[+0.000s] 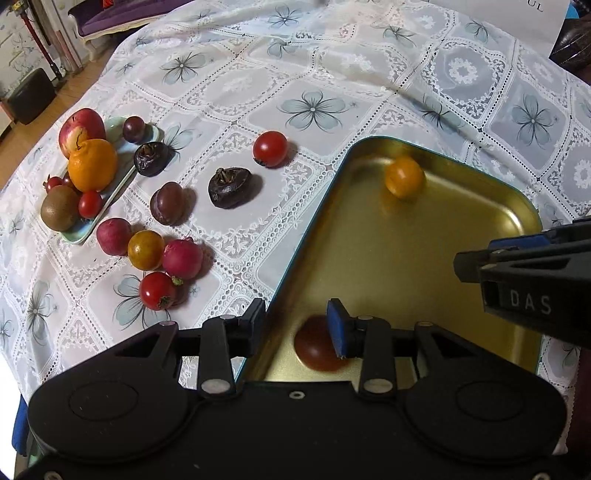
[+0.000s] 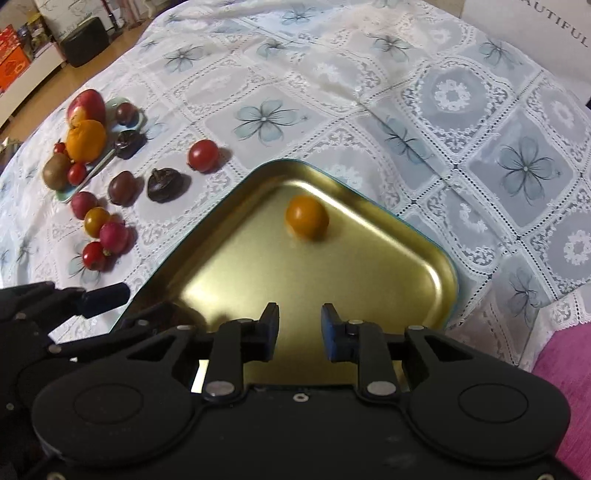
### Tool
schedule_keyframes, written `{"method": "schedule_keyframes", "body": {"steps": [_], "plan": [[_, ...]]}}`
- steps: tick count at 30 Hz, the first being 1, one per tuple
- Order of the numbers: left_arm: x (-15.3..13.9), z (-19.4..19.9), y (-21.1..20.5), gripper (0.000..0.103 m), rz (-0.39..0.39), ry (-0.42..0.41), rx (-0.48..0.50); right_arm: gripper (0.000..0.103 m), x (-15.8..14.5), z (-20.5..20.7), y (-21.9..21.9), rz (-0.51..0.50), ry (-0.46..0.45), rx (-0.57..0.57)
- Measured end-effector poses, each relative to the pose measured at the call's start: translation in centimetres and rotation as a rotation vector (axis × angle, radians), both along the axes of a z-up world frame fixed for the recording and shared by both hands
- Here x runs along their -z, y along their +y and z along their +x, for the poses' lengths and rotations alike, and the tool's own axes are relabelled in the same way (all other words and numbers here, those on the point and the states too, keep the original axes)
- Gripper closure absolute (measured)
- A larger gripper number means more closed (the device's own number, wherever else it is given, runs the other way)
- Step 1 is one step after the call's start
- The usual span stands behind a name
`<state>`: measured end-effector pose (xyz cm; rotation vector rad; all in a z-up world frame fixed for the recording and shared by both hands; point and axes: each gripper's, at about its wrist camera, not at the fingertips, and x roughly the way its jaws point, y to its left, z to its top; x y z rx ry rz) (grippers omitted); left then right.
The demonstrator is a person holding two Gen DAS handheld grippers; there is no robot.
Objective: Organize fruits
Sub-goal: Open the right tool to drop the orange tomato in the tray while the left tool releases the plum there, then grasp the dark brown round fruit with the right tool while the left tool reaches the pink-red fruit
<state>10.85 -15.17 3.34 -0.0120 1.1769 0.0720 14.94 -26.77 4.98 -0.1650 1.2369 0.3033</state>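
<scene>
Left claw (image 1: pixel 297 325): wide, empty, over dark red tomato (image 1: pixel 317 345) in gold tray (image 1: pixel 369 236).
Right claw (image 2: pixel 300 325): parted, empty.
Loose fruit (image 1: pixel 162 254): left, nearer left claw.

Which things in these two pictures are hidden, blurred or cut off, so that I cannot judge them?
- Dark red fruit in the gold tray: blurred in the left wrist view, partly behind a finger of the left gripper; in the right wrist view hidden behind that gripper.
- Small red fruits on the green plate: hidden by the orange.
- Printed box: cut off by the edge.
</scene>
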Motion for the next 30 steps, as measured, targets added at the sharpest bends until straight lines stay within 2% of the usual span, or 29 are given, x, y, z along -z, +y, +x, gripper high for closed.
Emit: {"method": "schedule_keyframes", "body": {"steps": [8, 30], "plan": [[0.1, -0.2, 0.7, 0.057, 0.004, -0.001, -0.029, 0.075, 0.2, -0.1, 0.6, -0.03, -0.011, -0.025], [0.3, -0.2, 5.8, 0.056, 0.021, -0.025, -0.13, 0.075, 1.5, -0.3, 2.7, -0.102, -0.014, -0.07]]}}
